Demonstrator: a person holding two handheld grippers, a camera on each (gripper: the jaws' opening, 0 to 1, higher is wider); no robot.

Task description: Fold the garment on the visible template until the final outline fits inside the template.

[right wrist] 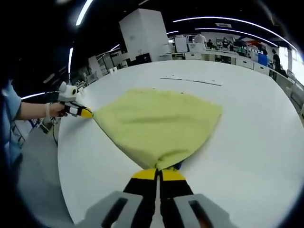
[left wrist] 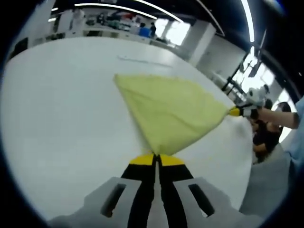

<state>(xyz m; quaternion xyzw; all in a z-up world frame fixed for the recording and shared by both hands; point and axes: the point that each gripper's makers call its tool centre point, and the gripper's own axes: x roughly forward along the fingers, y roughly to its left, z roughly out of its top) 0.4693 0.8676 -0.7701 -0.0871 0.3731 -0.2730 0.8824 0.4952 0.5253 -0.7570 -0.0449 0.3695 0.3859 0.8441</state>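
A pale yellow garment [left wrist: 166,111] lies spread over the white table [left wrist: 61,118], pulled taut between two corners. My left gripper [left wrist: 157,160] is shut on its near corner. The right gripper [left wrist: 236,112] enters from the right, shut on the far corner. In the right gripper view the same garment [right wrist: 156,123] stretches from my right gripper [right wrist: 158,173], shut on one corner, to the left gripper [right wrist: 84,113] at the left, held by a hand. Thin template lines [right wrist: 190,80] are marked on the table beyond the garment.
The table edge [right wrist: 64,156] curves close on the left of the right gripper view, with floor below. A person's sleeve [right wrist: 9,107] and arm show there. Desks and people [left wrist: 142,28] stand far behind the table.
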